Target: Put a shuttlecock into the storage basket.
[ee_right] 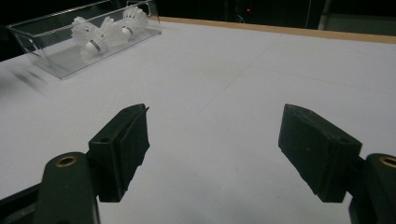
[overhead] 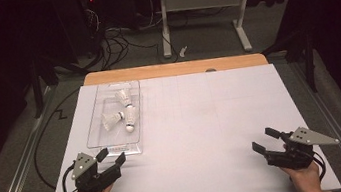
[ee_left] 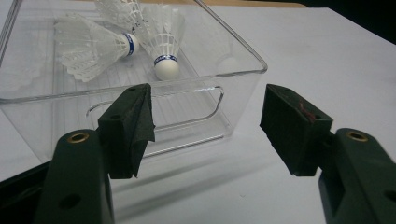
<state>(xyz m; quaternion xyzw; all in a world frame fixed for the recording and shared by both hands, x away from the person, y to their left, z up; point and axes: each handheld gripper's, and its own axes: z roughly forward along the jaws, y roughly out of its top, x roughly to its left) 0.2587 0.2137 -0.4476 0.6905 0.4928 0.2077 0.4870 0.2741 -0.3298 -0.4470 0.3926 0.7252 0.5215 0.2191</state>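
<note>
A clear plastic tray (overhead: 95, 121) sits on the left part of the white mat and holds three white shuttlecocks (overhead: 125, 113). My left gripper (overhead: 112, 156) is open just in front of the tray's near end, with nothing between its jaws. In the left gripper view the gripper (ee_left: 208, 128) faces the tray wall (ee_left: 243, 77), and two shuttlecocks (ee_left: 93, 49) (ee_left: 164, 44) lie close behind it. My right gripper (overhead: 264, 140) stands open over bare mat at the near right. In its own view the right gripper (ee_right: 212, 140) is empty, and the tray (ee_right: 56, 65) lies far off at upper left.
The white mat (overhead: 202, 122) covers most of the wooden table (overhead: 175, 68). Beyond the far edge are floor cables (overhead: 116, 45) and a white desk frame (overhead: 200, 1). Dark curtains flank both sides.
</note>
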